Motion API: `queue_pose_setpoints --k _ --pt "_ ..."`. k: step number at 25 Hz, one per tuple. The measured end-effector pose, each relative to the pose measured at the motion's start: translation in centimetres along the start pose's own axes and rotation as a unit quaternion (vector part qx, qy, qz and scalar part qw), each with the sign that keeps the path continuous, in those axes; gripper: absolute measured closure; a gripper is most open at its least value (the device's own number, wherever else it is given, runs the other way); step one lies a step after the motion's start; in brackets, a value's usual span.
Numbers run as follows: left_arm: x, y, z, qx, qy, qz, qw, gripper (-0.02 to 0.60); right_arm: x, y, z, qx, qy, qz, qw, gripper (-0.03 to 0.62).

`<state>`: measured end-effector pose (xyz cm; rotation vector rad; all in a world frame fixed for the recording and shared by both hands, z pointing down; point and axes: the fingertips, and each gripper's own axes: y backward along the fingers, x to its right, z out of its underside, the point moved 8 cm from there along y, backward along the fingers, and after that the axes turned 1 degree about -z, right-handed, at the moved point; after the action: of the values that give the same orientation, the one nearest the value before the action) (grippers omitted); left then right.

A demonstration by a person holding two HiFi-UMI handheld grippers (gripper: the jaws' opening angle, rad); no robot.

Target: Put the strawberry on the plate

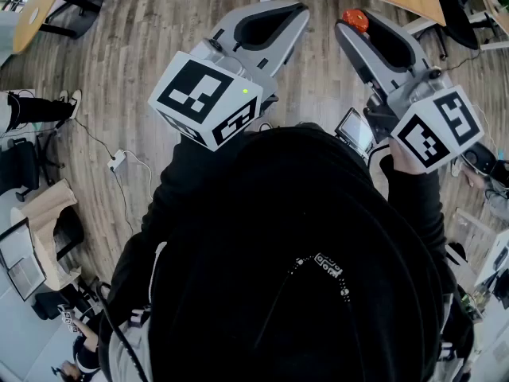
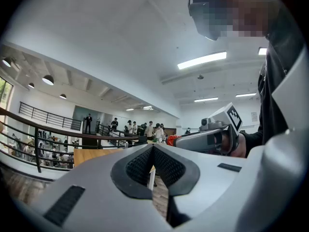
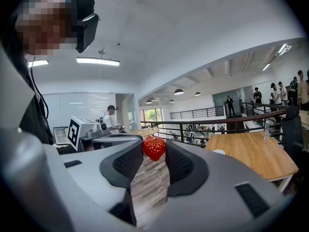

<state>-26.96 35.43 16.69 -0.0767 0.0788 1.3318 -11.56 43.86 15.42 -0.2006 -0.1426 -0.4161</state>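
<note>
**Strawberry in the air, plate not yet reached.** A person in a dark top holds two hand-held grippers up over a plank floor (image 1: 159, 22), partway through moving a strawberry to a plate.

The right gripper (image 3: 154, 153) has the red strawberry (image 3: 154, 148) pinched at the very tips of its fingers (image 3: 126, 162). The ribbed pads stand fairly wide apart and press on either side of the fruit. In the head view the fruit shows as a red spot at about 1 o'clock, lifted clear of any surface and just short of the edge of the wooden counter (image 3: 256, 156).

The left gripper (image 2: 153, 148) carries nothing. Its fingers (image 2: 137, 167) meet at the tips with no gap between them. In the head view it is held at about 12 o'clock, near its partner but apart from it.

The pick-up looks done and the delivery does not. In the right gripper view the counter lies ahead at about 4 o'clock. A small pale object (image 3: 218, 152) sits on it, too small to tell whether it is the plate, and no plate can be made out for certain in any view.

What appears to be left is to carry the fruit over the counter, lower it onto the plate and open the fingers. Because the hold is only at the tips, the fruit could slip on the way.
</note>
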Motion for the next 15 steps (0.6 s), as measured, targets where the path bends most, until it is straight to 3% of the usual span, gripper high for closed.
queue_pose_setpoints --k 15 --pt "2.0 -4.7 1.5 -0.047 0.024 0.027 0.9983 0.577 4.4 4.9 1.8 0.009 -0.049 0.019 0.999 0.441"
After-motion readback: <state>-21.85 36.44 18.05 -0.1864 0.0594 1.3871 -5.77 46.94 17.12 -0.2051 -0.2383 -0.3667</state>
